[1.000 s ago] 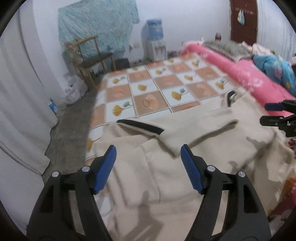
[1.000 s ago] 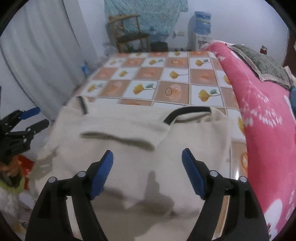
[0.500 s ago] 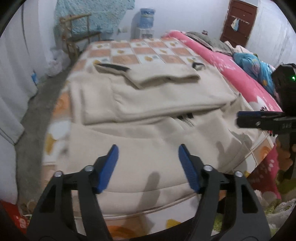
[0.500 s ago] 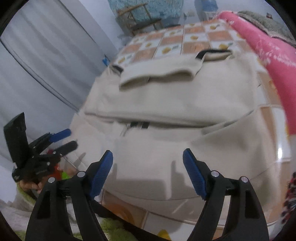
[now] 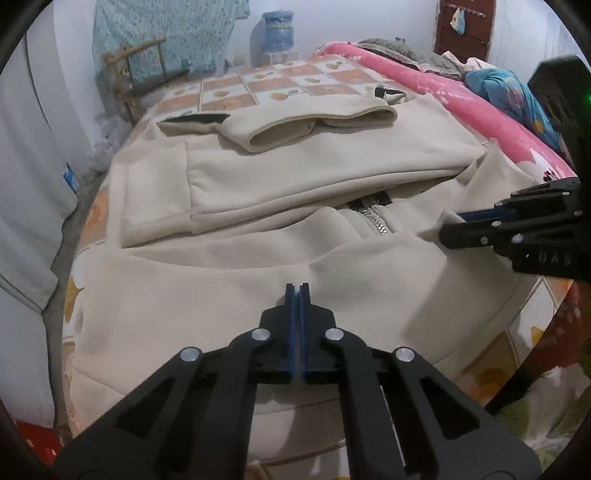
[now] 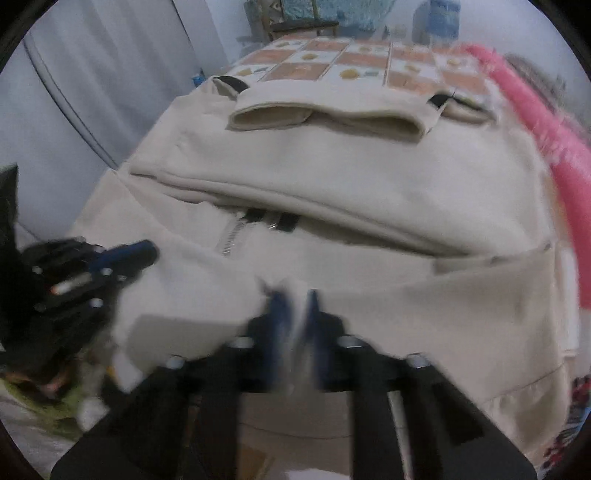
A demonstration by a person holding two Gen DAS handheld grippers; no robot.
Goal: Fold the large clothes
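you face a pale wall point(image 5: 332, 22) with a blue water dispenser point(image 5: 276, 31) against it; left of the dispenser stands a wooden chair point(image 5: 147, 74), right of it a pink bed point(image 5: 424, 81) and brown door point(image 5: 461, 29).

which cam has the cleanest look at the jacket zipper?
Left wrist view. The zipper is sharp there, its metal teeth distinct below the folded cream jacket. The right wrist view shows it too, but motion blur smears it into a pale streak.

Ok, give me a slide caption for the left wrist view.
Left gripper shut on the cream zip-up jacket's near edge, right gripper alongside.
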